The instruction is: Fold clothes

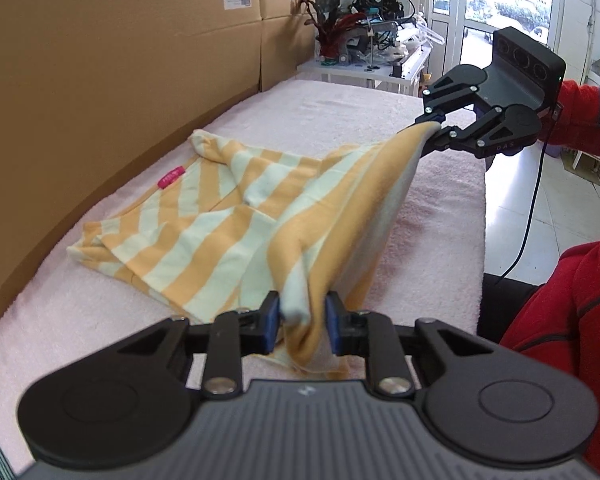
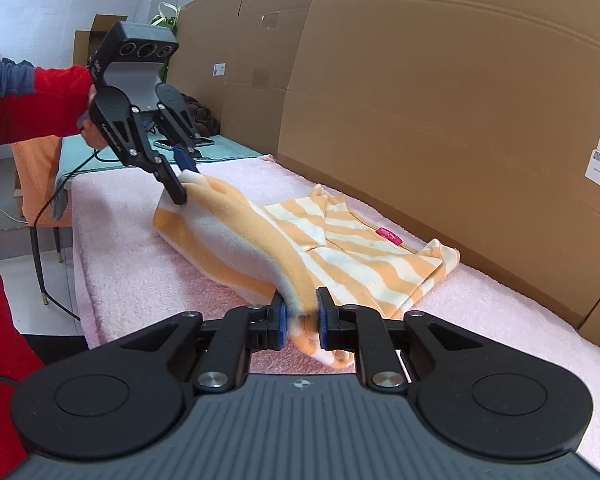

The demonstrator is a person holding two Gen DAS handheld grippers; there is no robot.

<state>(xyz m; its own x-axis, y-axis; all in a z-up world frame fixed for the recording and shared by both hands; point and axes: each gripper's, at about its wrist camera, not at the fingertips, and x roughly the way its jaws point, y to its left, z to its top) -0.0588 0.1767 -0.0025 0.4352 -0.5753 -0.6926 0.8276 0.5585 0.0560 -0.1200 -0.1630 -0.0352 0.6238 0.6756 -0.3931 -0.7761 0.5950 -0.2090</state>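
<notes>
Striped orange-and-cream cloth is pinched between the fingers of both tools: left gripper (image 1: 302, 320) and right gripper (image 2: 302, 318) each clamp one end of the shirt's (image 1: 204, 216) near edge, lifted and taut between them, probably so it can be carried over as a fold. Beyond them the rest lies flat on the pink towel (image 1: 432, 240), pink tag (image 1: 171, 178) up. Further off, the cardboard wall (image 1: 100, 60) crowds the far edge; bare towel lies open either side.
</notes>
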